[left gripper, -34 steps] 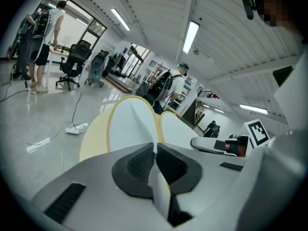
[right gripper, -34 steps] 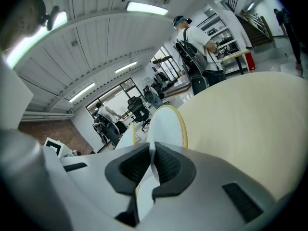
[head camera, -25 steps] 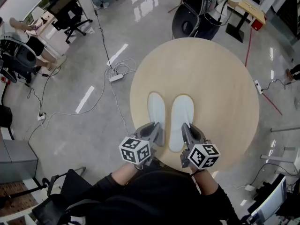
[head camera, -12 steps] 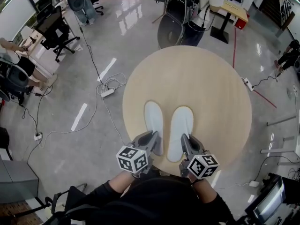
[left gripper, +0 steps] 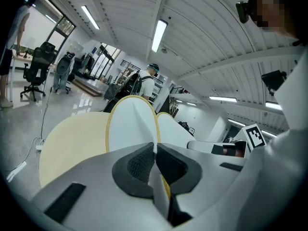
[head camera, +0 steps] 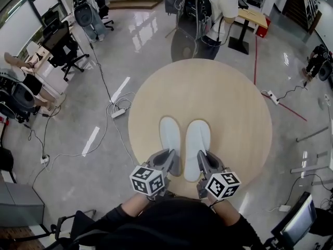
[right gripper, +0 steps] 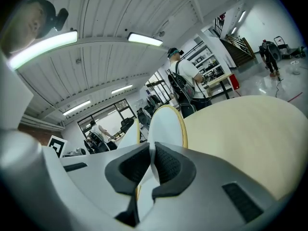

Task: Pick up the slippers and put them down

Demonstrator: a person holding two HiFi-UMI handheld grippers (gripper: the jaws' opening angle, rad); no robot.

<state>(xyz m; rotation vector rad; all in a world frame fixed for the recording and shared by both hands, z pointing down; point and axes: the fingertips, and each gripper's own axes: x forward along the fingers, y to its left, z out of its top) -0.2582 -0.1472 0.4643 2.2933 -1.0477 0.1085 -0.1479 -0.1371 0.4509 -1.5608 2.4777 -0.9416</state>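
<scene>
Open-plan office, glossy grey floor [head camera: 78,155] crossed by cables [head camera: 118,111] and dotted with rolling chairs [head camera: 65,40], a bystander [head camera: 216,9] standing beyond the far rim: at its centre is a round, pale-wood desk [head camera: 234,98]. Over the desk's near half are two white, yellow-edged slippers, the left slipper [head camera: 169,133] and the right slipper [head camera: 197,139]. They lie side by side and nearly touching, toes pointing away from the person wearing the head camera.

Each is gripped at its heel end. The left tongs [left gripper: 154,149] are clamped on the left slipper's thin heel edge, and the right tongs [right gripper: 151,154] likewise on the right slipper (in both tong cameras the white sole runs out between the dark ribbed pads, with no gap on either side).

From those cameras the soles seem to angle up off the wood, so the pick-up looks accomplished or all but. From overhead it is hard to tell whether the toes clear the desk. What remains, on this evidence, is the second half: setting the pair down and opening both tongs.
</scene>
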